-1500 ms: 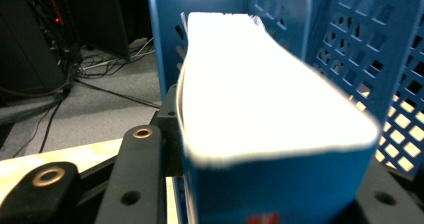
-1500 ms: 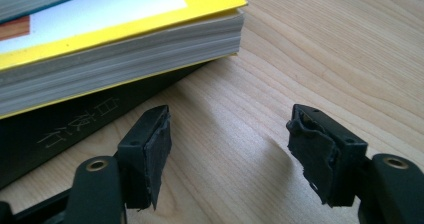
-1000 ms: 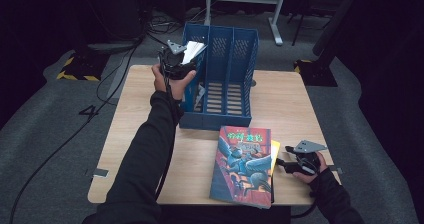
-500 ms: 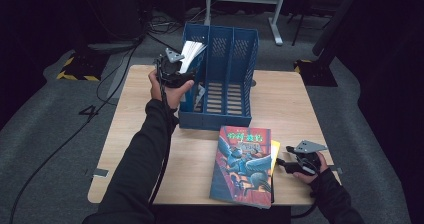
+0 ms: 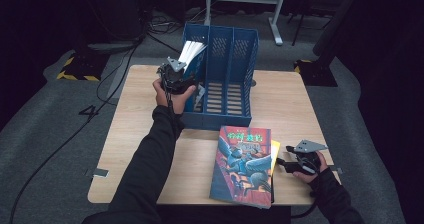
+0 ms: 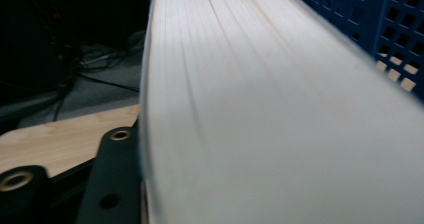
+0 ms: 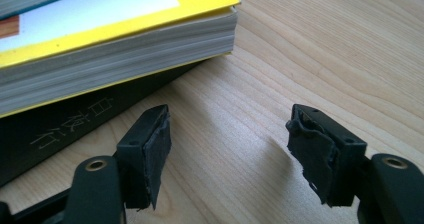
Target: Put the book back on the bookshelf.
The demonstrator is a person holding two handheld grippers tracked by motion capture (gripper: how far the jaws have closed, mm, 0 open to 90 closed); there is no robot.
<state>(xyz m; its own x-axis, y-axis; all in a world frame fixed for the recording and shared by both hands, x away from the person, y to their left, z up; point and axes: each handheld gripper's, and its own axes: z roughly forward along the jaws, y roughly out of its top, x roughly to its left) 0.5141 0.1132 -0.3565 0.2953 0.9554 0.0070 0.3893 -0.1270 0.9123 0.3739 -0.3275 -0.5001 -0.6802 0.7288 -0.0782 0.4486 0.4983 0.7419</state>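
Note:
A thick book (image 5: 191, 52) with white page edges stands tilted in the left compartment of the blue file rack (image 5: 227, 116). My left gripper (image 5: 175, 78) is at the rack's front left corner, shut on this book. Its jaws have just been closing, with the book between them. In the left gripper view the page block (image 6: 280, 109) lies right against the one black finger (image 6: 117, 169) that shows. My right gripper (image 5: 286, 165) rests open on the table beside a colourful book (image 5: 245, 164). Nothing is between its fingers (image 7: 227, 149).
The colourful book lies on top of a yellow book (image 7: 100, 49) and a black one (image 7: 60, 134) near the table's front edge. The rack's middle and right compartments (image 5: 237, 59) hold nothing. Bare wood (image 5: 135, 129) lies left of the rack. Cables trail on the floor behind.
My left hand has come down with the white-edged book, which now sits lower in the rack's left compartment. The right gripper has stayed where it was.

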